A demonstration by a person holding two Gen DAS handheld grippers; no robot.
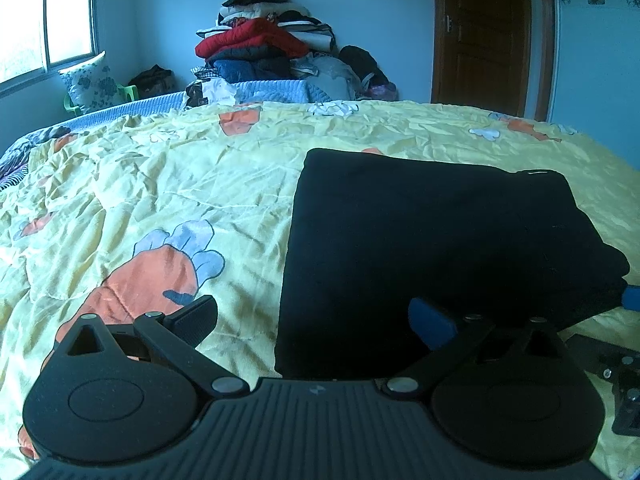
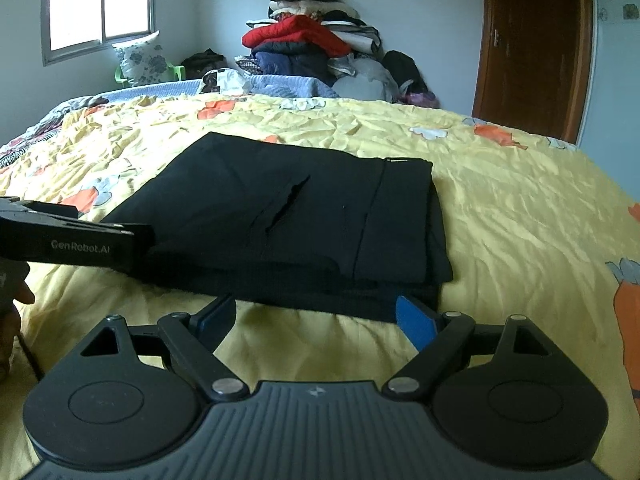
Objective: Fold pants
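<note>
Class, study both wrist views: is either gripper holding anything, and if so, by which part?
Nothing is held. The left gripper and right gripper are both open at the near edge of the folded black pants.

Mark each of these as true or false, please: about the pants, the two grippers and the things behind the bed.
1. The black pants lie folded on the yellow quilt. True.
2. The right gripper is shut on the pants. False: it is open, holding nothing.
3. The left gripper is open. True.
4. The door stands wide open. False: it is closed.
5. A clothes pile rises behind the bed. True.
</note>
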